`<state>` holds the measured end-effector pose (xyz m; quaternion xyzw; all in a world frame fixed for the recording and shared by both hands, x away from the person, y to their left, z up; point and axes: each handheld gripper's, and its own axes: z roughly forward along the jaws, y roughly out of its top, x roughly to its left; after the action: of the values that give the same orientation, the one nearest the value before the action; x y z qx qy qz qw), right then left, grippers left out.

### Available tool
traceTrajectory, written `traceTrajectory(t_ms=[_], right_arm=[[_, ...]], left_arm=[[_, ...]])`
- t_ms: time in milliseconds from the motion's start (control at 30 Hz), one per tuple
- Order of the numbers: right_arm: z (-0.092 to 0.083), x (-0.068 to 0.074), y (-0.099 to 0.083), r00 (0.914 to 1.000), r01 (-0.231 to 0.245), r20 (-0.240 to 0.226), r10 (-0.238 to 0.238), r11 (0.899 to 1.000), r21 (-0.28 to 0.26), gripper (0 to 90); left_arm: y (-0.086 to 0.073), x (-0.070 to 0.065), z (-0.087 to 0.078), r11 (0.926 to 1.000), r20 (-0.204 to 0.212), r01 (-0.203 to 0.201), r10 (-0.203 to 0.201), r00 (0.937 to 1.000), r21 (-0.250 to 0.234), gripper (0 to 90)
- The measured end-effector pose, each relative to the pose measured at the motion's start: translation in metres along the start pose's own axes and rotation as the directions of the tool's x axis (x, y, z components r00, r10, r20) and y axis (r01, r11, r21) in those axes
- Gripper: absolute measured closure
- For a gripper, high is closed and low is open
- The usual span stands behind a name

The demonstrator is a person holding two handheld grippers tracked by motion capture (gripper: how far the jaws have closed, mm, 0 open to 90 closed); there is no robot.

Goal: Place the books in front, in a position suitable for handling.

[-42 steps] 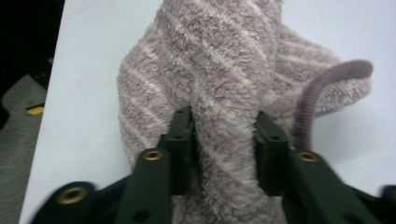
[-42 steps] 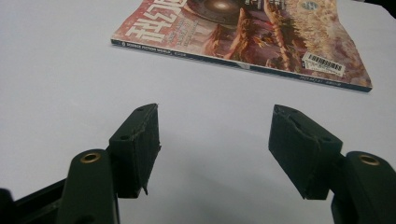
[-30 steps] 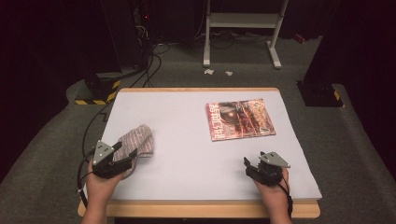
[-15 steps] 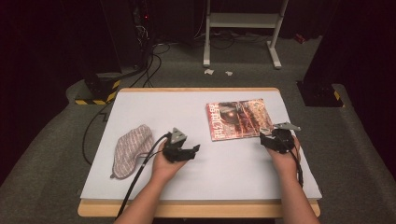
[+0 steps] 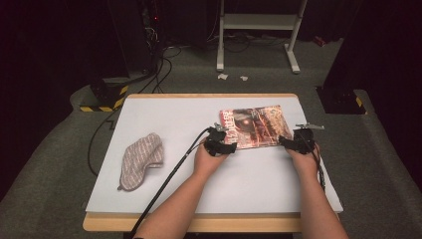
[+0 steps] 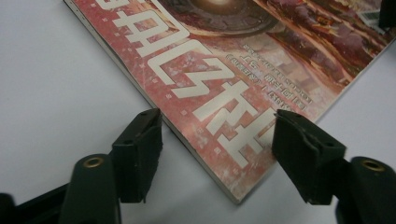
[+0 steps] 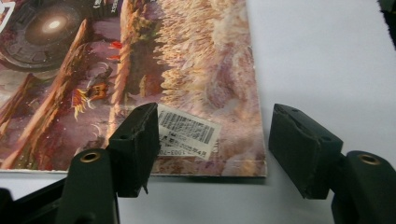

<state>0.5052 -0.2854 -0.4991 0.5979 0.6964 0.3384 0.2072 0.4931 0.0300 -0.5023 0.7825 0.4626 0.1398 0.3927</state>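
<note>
The magazine (image 5: 255, 127) lies flat on the white worktop (image 5: 164, 112), bearing large white characters and a barcode label (image 7: 189, 131). The left gripper (image 6: 217, 154) and right gripper (image 7: 210, 151) have just been narrowing, their fingers straddling its near corners without pinching.

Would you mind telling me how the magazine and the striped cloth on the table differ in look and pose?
The magazine lies flat with straight edges and a glossy reddish picture cover; the striped cloth is a soft, rumpled, rounded heap in grey-pink stripes. The magazine sits toward the far right with the left gripper and right gripper open at its near corners; the cloth lies alone at the left. Both rest on the white table.
</note>
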Motion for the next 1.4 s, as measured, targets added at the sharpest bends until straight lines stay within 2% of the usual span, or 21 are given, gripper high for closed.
traceTrajectory(t_ms=[100, 133, 167, 267, 400, 433, 467, 500, 533, 700, 800, 867, 900, 933, 1033, 1167, 1367, 1400], right_arm=[[0.0, 0.006, 0.001, 0.9992, 0.033, 0.02, -0.034, 0.999, 0.012, 36.0], [-0.001, 0.008, 0.001, 0.9993, 0.032, 0.021, -0.032, 0.999, 0.016, 36.1], [-0.001, 0.008, 0.001, 0.9992, 0.034, 0.02, -0.034, 0.999, 0.018, 36.2], [-0.003, 0.014, 0.0, 0.9988, 0.039, 0.027, -0.04, 0.999, 0.03, 36.4], [-0.006, 0.023, -0.005, 0.9983, 0.051, 0.028, -0.052, 0.998, 0.023, 36.6], [-0.006, 0.026, -0.006, 0.9982, 0.052, 0.027, -0.053, 0.998, 0.021, 36.6], [-0.007, 0.029, -0.007, 0.9981, 0.055, 0.026, -0.056, 0.998, 0.022, 36.8], [-0.008, 0.033, -0.009, 0.9977, 0.063, 0.026, -0.063, 0.998, 0.022, 36.9], [-0.009, 0.037, -0.01, 0.9972, 0.07, 0.025, -0.071, 0.997, 0.022, 37.0], [-0.015, 0.058, -0.019, 0.9948, 0.102, 0.009, -0.102, 0.995, 0.023, 38.0], [-0.018, 0.074, -0.025, 0.9922, 0.125, -0.002, -0.125, 0.992, 0.02, 38.1], [-0.02, 0.084, -0.028, 0.99, 0.141, -0.012, -0.14, 0.99, 0.021, 38.2], [-0.021, 0.089, -0.03, 0.9893, 0.145, -0.014, -0.145, 0.989, 0.023, 38.3], [-0.022, 0.095, -0.031, 0.9872, 0.159, -0.018, -0.159, 0.987, 0.025, 38.3], [-0.025, 0.109, -0.036, 0.9843, 0.175, -0.028, -0.174, 0.984, 0.027, 38.5], [-0.03, 0.126, -0.045, 0.9781, 0.204, -0.047, -0.203, 0.979, 0.016, 38.7], [-0.044, 0.153, -0.064, 0.9645, 0.258, -0.058, -0.258, 0.966, -0.003, 39.7], [-0.047, 0.157, -0.068, 0.9613, 0.269, -0.059, -0.269, 0.963, -0.008, 39.9]], left_arm=[[0.0, -0.001, 0.0, 1.0, -0.01, 0.006, -0.006, 0.9999, 0.002, 35.7], [0.0, 0.0, 0.0, 1.0, -0.013, 0.007, -0.007, 0.9999, 0.003, 36.1], [-0.001, -0.002, 0.0, 0.9995, -0.012, 0.032, -0.032, 0.9994, -0.003, 36.7], [-0.002, -0.001, -0.002, 0.9995, -0.018, 0.032, -0.032, 0.9993, -0.005, 38.1], [-0.009, 0.007, -0.012, 0.9992, -0.013, 0.038, -0.038, 0.9992, -0.008, 40.5], [-0.012, 0.008, -0.014, 0.9986, -0.012, 0.051, -0.051, 0.9986, -0.017, 40.9], [-0.015, 0.011, -0.018, 0.9992, -0.014, 0.038, -0.039, 0.9992, -0.015, 41.2], [-0.018, 0.011, -0.02, 0.9983, -0.012, 0.052, -0.053, 0.9985, -0.027, 41.4], [-0.02, 0.016, -0.025, 0.9999, -0.016, 0.008, -0.008, 0.9998, -0.01, 41.4], [-0.034, 0.029, -0.046, 1.0, -0.017, -0.003, 0.003, 0.9999, 0.005, 42.2], [-0.044, 0.038, -0.059, 1.0, -0.023, 0.005, -0.005, 0.9997, 0.003, 42.2], [-0.047, 0.039, -0.062, 0.9999, -0.023, 0.011, -0.011, 0.9997, 0.001, 42.3], [-0.054, 0.044, -0.071, 0.9999, -0.027, 0.015, -0.015, 0.9995, 0.001, 42.3], [-0.056, 0.047, -0.075, 1.0, -0.035, 0.004, -0.004, 0.9994, 0.006, 42.3], [-0.065, 0.052, -0.086, 0.9999, -0.037, 0.013, -0.013, 0.9992, 0.006, 42.4], [-0.081, 0.058, -0.105, 0.9999, -0.045, 0.011, -0.011, 0.9989, 0.001, 42.4], [-0.104, 0.059, -0.131, 1.0, -0.055, 0.008, -0.008, 0.9984, -0.002, 42.5], [-0.107, 0.06, -0.135, 1.0, -0.064, -0.003, 0.003, 0.998, -0.001, 42.5]])
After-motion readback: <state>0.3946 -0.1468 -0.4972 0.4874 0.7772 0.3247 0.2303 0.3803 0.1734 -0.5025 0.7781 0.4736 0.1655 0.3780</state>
